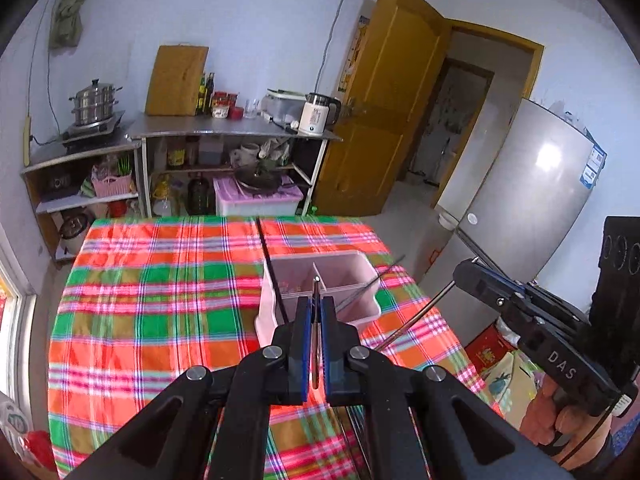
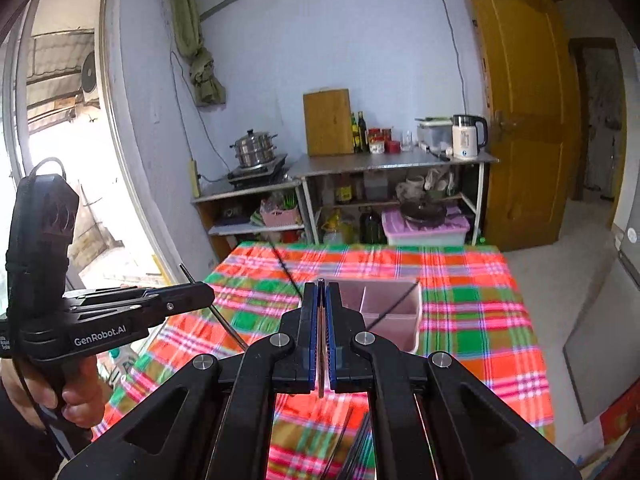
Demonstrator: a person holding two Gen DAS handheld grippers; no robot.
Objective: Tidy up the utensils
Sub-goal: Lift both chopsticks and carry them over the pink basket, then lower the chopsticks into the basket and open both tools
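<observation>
A pink two-compartment utensil box (image 1: pixel 360 270) (image 2: pixel 400 322) stands on the plaid tablecloth (image 1: pixel 160 300) (image 2: pixel 480 300). Black chopsticks (image 1: pixel 272 276) (image 2: pixel 286 270) lean out of it. My left gripper (image 1: pixel 316 308) is shut on a thin metal chopstick (image 1: pixel 316 288), held above the table just in front of the box. My right gripper (image 2: pixel 321 296) is shut on a thin chopstick (image 2: pixel 321 344), also raised before the box. In the left wrist view the right gripper (image 1: pixel 464 272) holds its chopstick (image 1: pixel 416 316) slanting down to the cloth.
More dark chopsticks (image 2: pixel 360 440) lie on the cloth below my right gripper. Steel shelves (image 1: pixel 224 132) with pots, bottles and a kettle (image 1: pixel 316 114) stand behind the table. A fridge (image 1: pixel 532 192) and a yellow door (image 1: pixel 384 100) are at the right.
</observation>
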